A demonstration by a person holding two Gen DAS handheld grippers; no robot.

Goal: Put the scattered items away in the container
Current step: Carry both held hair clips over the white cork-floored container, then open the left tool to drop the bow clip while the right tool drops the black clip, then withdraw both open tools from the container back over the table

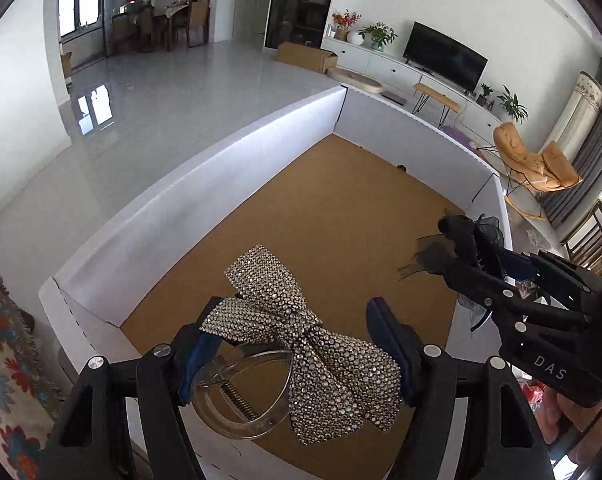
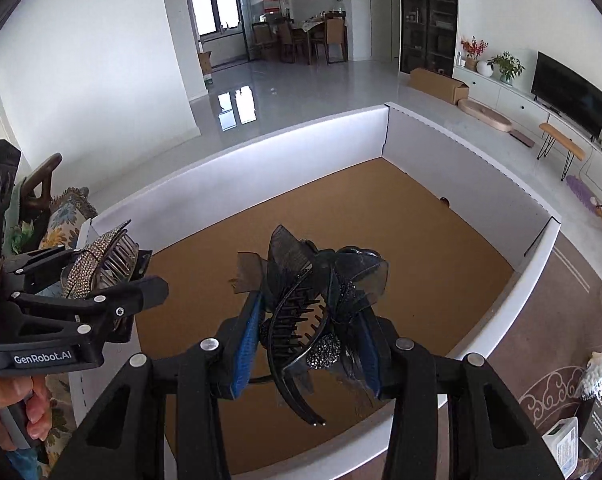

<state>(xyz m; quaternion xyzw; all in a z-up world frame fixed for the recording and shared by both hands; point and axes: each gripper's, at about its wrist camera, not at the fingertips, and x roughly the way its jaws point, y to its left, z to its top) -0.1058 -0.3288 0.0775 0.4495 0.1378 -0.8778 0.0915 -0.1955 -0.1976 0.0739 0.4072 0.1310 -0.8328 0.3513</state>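
My left gripper (image 1: 297, 320) is shut on a rhinestone bow hair claw (image 1: 301, 344) with a clear plastic clip, held above the near left part of the white box (image 1: 205, 168) with a brown cardboard floor. My right gripper (image 2: 309, 312) is shut on a black mesh bow hair claw (image 2: 313, 304), held above the box's near side. In the left wrist view the right gripper (image 1: 457, 248) with the black claw (image 1: 485, 236) is at the right. In the right wrist view the left gripper (image 2: 141, 268) with the rhinestone claw (image 2: 97, 260) is at the left.
The white box (image 2: 301, 148) has tall walls on all sides. A small dark object (image 2: 444, 201) lies at its far wall. A floral cushion (image 1: 5, 360) lies to the left. Small packages (image 2: 581, 420) sit on a patterned rug at the right.
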